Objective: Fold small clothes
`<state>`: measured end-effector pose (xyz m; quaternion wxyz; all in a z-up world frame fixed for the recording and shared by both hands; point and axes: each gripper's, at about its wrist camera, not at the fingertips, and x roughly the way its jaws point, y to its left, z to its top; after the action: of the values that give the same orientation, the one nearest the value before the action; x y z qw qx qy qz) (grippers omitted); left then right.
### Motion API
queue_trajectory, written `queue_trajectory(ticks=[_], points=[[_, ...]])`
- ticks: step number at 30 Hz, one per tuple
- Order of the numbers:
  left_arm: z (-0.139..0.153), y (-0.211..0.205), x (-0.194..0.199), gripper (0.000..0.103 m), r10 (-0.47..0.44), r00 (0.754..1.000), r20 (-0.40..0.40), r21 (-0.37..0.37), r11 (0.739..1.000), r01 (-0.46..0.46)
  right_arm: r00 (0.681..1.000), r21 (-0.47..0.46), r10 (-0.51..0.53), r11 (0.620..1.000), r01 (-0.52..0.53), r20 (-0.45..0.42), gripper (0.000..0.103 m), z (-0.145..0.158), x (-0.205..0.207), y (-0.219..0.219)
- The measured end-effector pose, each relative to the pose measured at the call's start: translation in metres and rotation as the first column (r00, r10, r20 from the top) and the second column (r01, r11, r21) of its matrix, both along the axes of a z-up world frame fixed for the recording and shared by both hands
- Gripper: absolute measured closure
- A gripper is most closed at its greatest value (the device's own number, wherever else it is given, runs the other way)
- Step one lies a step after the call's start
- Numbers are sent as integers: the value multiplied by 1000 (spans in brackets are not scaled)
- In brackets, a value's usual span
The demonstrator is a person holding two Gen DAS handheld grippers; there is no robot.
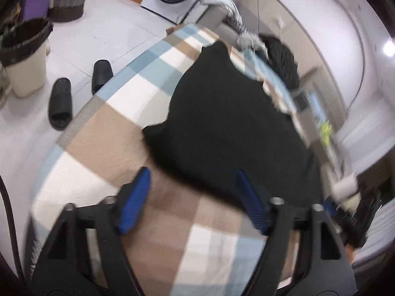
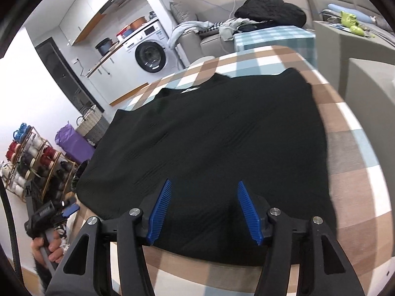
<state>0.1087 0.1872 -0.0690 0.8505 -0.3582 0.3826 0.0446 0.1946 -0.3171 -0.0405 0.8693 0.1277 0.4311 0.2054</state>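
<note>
A black garment (image 2: 217, 143) lies spread flat on a table with a checked cloth (image 2: 350, 153). In the right wrist view my right gripper (image 2: 204, 185) is open over the garment's near hem, with nothing between its blue fingers (image 2: 248, 212). In the left wrist view the garment (image 1: 222, 123) lies ahead. My left gripper (image 1: 193, 172) is open and empty at the garment's near edge, above the checked cloth (image 1: 103, 128). The left gripper also shows at the lower left of the right wrist view (image 2: 71, 208), held by a hand.
Two black slippers (image 1: 60, 102) and a lined bin (image 1: 24, 56) stand on the floor left of the table. A washing machine (image 2: 150, 54) stands behind. A sofa with piled clothes (image 2: 269, 12) is beyond the table. A yarn rack (image 2: 27, 157) stands at the left.
</note>
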Motion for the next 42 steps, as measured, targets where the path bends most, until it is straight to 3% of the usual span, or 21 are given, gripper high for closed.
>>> queue_trajectory(ticks=[5, 6, 8, 10, 12, 17, 24, 30, 33, 36, 40, 41, 42], points=[[2, -13, 24, 29, 64, 998, 6, 92, 994, -64, 1000, 8, 21, 1000, -21, 8, 45, -1, 1, 14], [2, -17, 30, 34, 82, 997, -1, 120, 990, -81, 1000, 7, 26, 1000, -26, 11, 45, -1, 2, 15], [0, -22, 41, 52, 102, 995, -19, 167, 981, -97, 999, -3, 31, 1000, -31, 14, 45, -2, 3, 18], [-3, -23, 49, 79, 108, 994, -30, 187, 977, -101, 999, -8, 36, 999, -36, 13, 45, -3, 5, 22], [-6, -24, 53, 88, 107, 994, -24, 154, 983, -102, 999, -10, 40, 999, -40, 7, 45, -5, 8, 24], [9, -28, 36, 91, 98, 994, 49, 175, 979, -105, 1000, -28, 29, 999, -29, 0, 45, -8, 11, 22], [18, -38, 26, 91, 81, 996, 49, 250, 964, -91, 999, -29, 5, 1000, -6, -44, 45, -19, 17, 13], [71, -84, 44, 92, -80, 982, 170, 405, 914, 4, 999, -37, 17, 999, -18, -32, 44, -16, 10, 13], [99, -127, 61, 92, -221, 948, 228, 462, 882, 95, 999, -30, 10, 999, -11, -36, 44, -16, 9, 8], [113, -182, 74, 92, -394, 883, 254, 486, 841, 236, 1000, -34, -3, 999, 2, -29, 44, -15, 5, 4], [99, -249, 77, 89, -589, 783, 199, 463, 761, 455, 999, -21, -33, 999, 32, -43, 43, -17, 7, -6], [87, -261, 77, 88, -630, 760, 157, 454, 730, 511, 998, -23, -43, 999, 42, -49, 43, -18, 7, -9], [82, -266, 74, 84, -642, 754, 140, 448, 720, 530, 997, -24, -46, 999, 45, -55, 43, -19, 8, -12]])
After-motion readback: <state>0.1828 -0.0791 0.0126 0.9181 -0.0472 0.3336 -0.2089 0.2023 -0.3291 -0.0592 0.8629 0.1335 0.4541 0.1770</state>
